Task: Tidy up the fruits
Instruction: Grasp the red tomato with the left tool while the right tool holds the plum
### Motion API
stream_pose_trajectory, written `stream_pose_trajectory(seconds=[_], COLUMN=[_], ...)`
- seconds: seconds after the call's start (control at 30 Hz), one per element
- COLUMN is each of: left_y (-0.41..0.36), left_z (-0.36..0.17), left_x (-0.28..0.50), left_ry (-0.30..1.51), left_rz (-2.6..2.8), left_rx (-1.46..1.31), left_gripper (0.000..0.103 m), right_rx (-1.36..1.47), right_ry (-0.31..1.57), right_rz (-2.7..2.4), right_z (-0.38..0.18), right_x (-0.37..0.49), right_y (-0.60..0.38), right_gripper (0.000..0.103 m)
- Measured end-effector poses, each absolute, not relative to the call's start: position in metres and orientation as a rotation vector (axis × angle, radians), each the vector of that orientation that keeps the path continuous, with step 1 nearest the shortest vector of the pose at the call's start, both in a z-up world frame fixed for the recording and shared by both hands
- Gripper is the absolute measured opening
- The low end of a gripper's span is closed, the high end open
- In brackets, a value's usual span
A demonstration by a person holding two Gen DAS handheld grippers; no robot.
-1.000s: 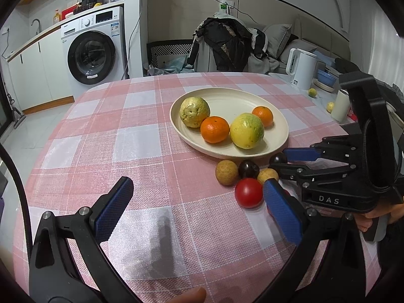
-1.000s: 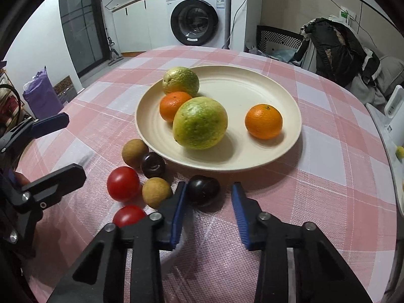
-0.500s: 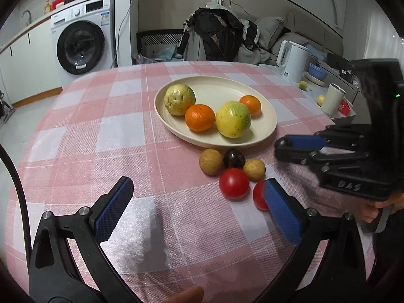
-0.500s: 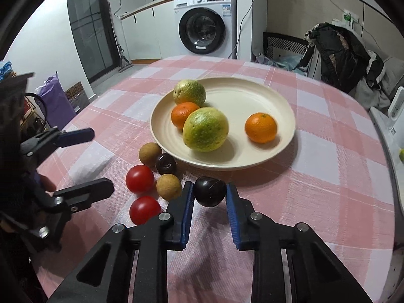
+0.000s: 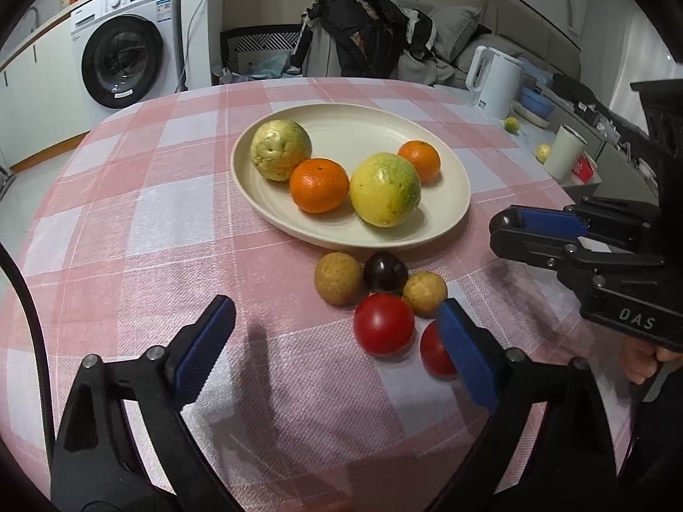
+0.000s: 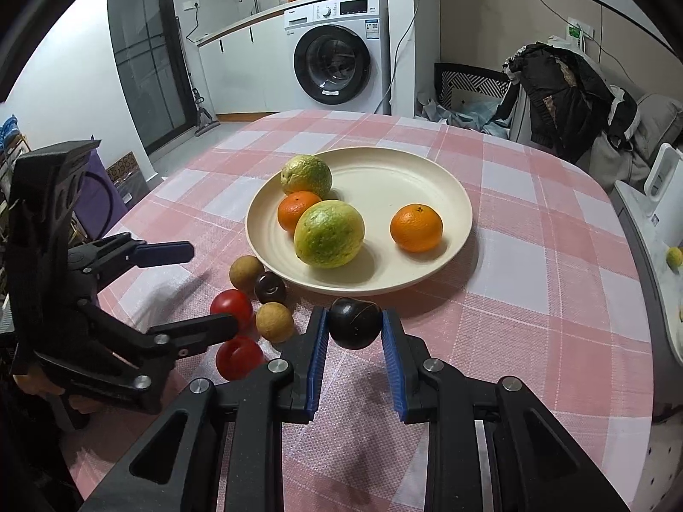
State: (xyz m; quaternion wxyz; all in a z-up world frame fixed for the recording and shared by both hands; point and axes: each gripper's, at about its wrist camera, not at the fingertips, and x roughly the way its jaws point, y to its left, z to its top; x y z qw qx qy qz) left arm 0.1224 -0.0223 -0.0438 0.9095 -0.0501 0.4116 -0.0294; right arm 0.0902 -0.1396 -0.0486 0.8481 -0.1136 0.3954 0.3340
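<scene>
— So, what has the right gripper got?

— A dark plum, pinched between its two blue pads. From the right wrist view the fruit sits at the fingertips, just off the 6 o'clock edge of the cream plate; whether it is clear of the checked tablecloth I cannot tell.

— And the left gripper?

— Its fingers are spread wide with nothing between them, held low over the cloth. In the left wrist view one blue pad partly covers a second red tomato.

— What is on the plate?

— Four fruits: a pale green guava at 10 o'clock, an orange touching it, a larger yellow-green guava nearer the middle, and another orange apart at 4 o'clock.

— And loose on the table?

— A cluster at the plate's 7 o'clock: a brown longan, a second dark plum just beside it, a red tomato, another longan, then the second tomato nearest the left gripper. They lie close together, some touching.

— Anything behind?

— A washing machine at 12 o'clock past the table, and a chair heaped with dark clothes at 2 o'clock.
</scene>
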Motion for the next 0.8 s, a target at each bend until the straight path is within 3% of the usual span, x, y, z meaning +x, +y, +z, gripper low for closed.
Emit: stream_pose_trajectory(seconds=[0.63, 0.8], left_y=[-0.015, -0.020], left_z=[-0.056, -0.059], left_x=[0.129, 0.131], left_ry=[0.903, 0.920], left_rz=[-0.051, -0.051], left_rx=[-0.116, -0.081], left_gripper=[0.090, 0.084], right_rx=[-0.245, -0.249], right_ry=[0.826, 0.831], right_rz=[0.704, 0.704], right_z=[-0.045, -0.046], right_x=[0.087, 0.087], right_y=[-0.141, -0.140], right_gripper=[0.026, 0.026])
